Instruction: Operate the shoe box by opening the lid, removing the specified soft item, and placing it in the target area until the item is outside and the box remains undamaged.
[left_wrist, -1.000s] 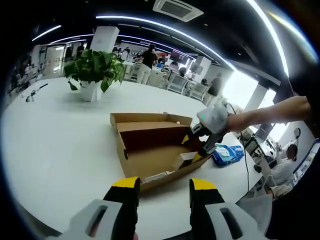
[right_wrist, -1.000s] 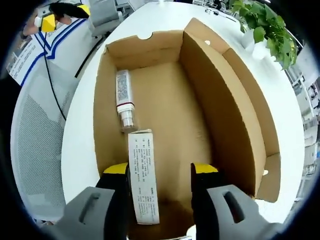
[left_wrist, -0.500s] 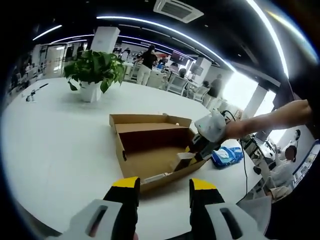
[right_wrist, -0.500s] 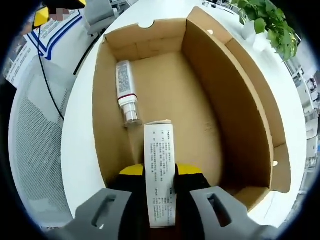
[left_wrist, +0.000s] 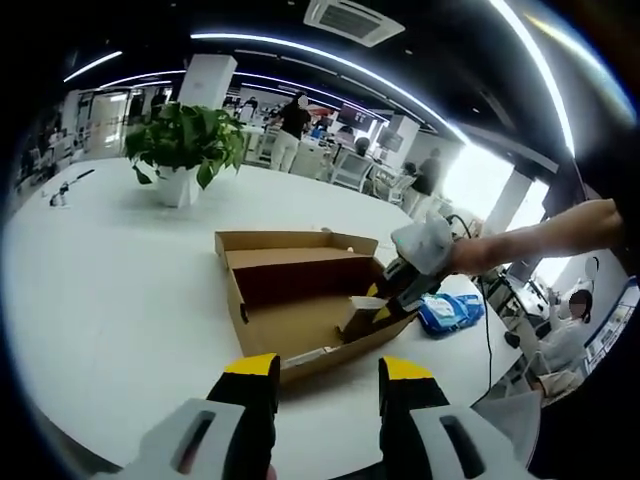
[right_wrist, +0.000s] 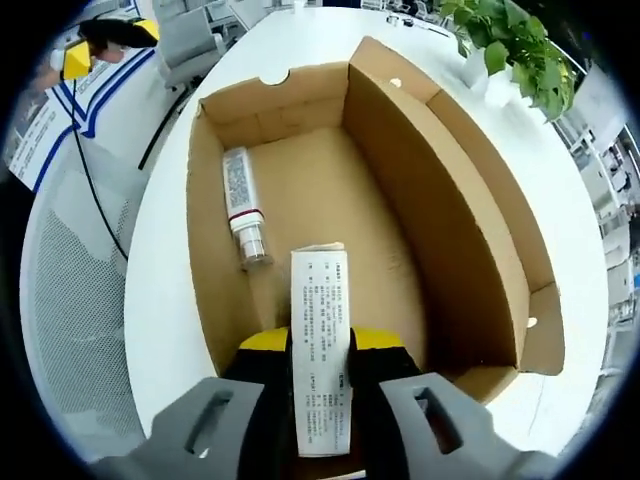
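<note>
Since half a second ago my right gripper (right_wrist: 320, 345) has lifted a little with the small printed carton (right_wrist: 322, 350) clamped between its jaws; a second ago those jaws stood apart with the carton lying loose between them. In the right gripper view the carton runs straight ahead from between the yellow-tipped jaws, its far end raised over the floor of the open shoe box (right_wrist: 420, 170). Ahead and to the left of the jaws a small bottle (right_wrist: 241, 205) with a printed label lies against the box's left wall. The lid stands open, folded back to the right of the gripper. Beyond it, to the upper right, a potted plant (right_wrist: 510, 45) stands on the white table (right_wrist: 165, 300).

In the left gripper view my left gripper (left_wrist: 325, 378) hangs over the table with its jaws apart and nothing between them. Ahead of it sits the shoe box (left_wrist: 290, 320), and my right gripper (left_wrist: 385, 295) reaches into its right end, holding the carton (left_wrist: 362, 315) tilted above the rim. Right of the box, beyond that gripper, a blue soft packet (left_wrist: 452, 312) lies on the table, outside the box. The plant (left_wrist: 185, 145) stands far ahead to the left. People stand in the background.
</note>
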